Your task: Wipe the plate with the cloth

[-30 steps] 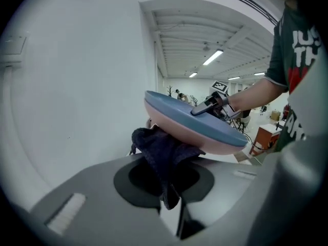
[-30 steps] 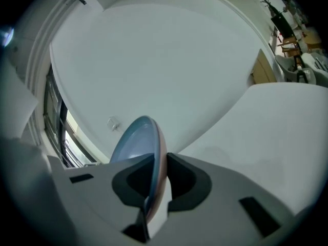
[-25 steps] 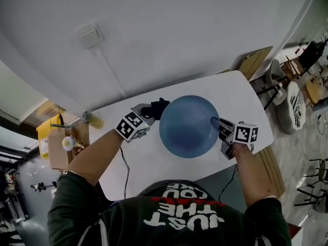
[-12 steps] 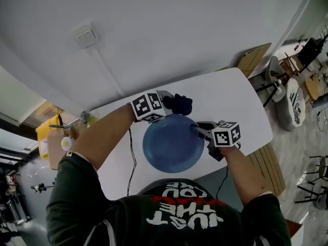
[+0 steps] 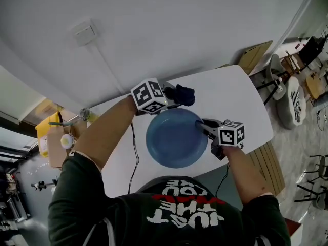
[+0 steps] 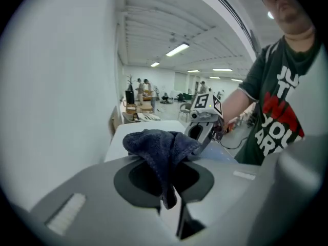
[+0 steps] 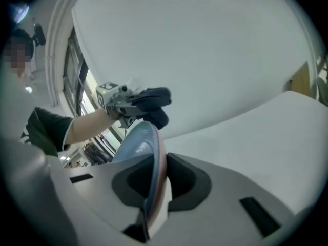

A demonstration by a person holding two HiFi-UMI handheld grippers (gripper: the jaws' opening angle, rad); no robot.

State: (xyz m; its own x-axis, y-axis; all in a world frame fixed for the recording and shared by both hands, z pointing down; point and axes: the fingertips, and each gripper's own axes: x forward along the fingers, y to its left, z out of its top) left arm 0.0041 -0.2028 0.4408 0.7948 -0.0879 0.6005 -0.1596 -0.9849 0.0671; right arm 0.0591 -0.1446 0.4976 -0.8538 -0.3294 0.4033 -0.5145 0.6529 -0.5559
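The plate [image 5: 176, 137] is pinched at its rim by the right gripper's [image 5: 204, 127] jaws. The cloth [image 5: 180, 94] is pinched by the left gripper's [image 5: 171, 99] jaws just beyond the far rim. Wiping is about to begin, and the cloth must next be pressed onto the plate.

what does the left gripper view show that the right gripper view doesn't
Only the left gripper view: the dark cloth seen close up, pinched between the jaws of the left gripper, the person's printed shirt, and a long room with ceiling lights.

Only the right gripper view: the rim of the blue plate clamped edge-on between the jaws of the right gripper, with a bare wall behind.

Both: the white table, the cloth, and the opposite gripper facing the camera.
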